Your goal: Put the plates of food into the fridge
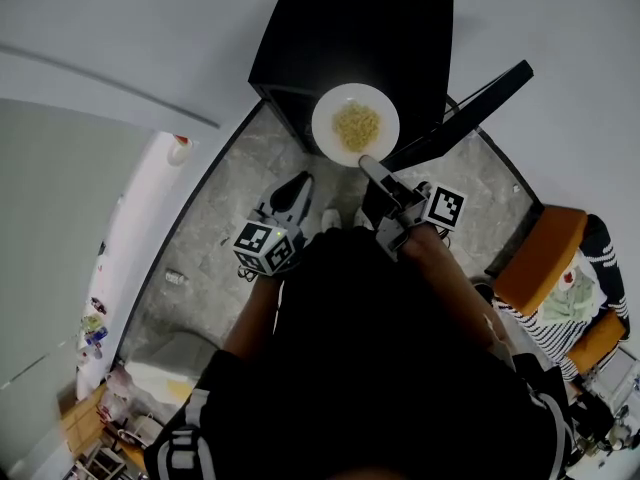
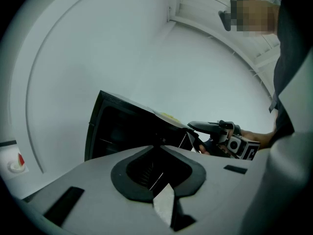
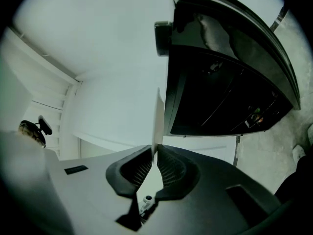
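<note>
The plate (image 1: 355,125) of yellow food (image 1: 357,126) hangs in the air at the top front edge of the black fridge (image 1: 350,28), not yet inside. The right gripper (image 1: 368,163) carries it alone, its jaws pinching the near rim. The right gripper view shows the thin white plate edge (image 3: 157,121) clamped between the ribbed pads, with the dark fridge interior (image 3: 220,92) just beyond. That one-sided hold is the main risk: all the weight sits out past the jaws, so the plate may pivot or creep in the grip and drop its far edge, tipping the food onto the floor (image 1: 230,198). The plate also looks level with the fridge top rather than a shelf, so it likely has to come down first. Pushing in too early could knock the far rim against the upper edge and lever it out of the jaws. The open door (image 1: 470,108) stands close on the right, and a swing of that arm could clip it. The left gripper (image 1: 300,183) waits beside the fridge with its jaws pressed together on nothing — no second support is ready should the plate sag.
</note>
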`<state>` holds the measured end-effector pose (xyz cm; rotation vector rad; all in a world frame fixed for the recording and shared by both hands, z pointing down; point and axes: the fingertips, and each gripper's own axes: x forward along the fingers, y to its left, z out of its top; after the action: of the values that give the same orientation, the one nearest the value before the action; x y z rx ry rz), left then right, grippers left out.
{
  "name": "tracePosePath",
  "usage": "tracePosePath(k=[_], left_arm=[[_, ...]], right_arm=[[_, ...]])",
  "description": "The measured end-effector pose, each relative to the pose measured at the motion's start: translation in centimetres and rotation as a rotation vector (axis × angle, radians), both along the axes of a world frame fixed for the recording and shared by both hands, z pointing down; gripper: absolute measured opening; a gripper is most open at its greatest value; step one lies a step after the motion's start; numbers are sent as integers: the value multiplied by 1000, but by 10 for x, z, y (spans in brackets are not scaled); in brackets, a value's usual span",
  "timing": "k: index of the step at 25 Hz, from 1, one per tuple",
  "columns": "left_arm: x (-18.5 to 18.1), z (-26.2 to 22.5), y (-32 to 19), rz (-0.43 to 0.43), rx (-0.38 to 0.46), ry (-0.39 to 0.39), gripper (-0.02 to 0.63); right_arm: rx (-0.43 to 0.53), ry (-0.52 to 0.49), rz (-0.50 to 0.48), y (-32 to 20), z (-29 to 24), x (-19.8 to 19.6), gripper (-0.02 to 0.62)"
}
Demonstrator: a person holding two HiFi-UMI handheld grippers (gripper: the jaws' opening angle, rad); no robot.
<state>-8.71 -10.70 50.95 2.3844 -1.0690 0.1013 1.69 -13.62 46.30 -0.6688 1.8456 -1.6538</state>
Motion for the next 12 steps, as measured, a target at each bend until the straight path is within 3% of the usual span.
tracePosePath(k=[12], left_arm=[[-5, 1, 11, -13, -12, 3, 37]], right_arm=[[-3, -9, -94, 36, 8, -7, 46]])
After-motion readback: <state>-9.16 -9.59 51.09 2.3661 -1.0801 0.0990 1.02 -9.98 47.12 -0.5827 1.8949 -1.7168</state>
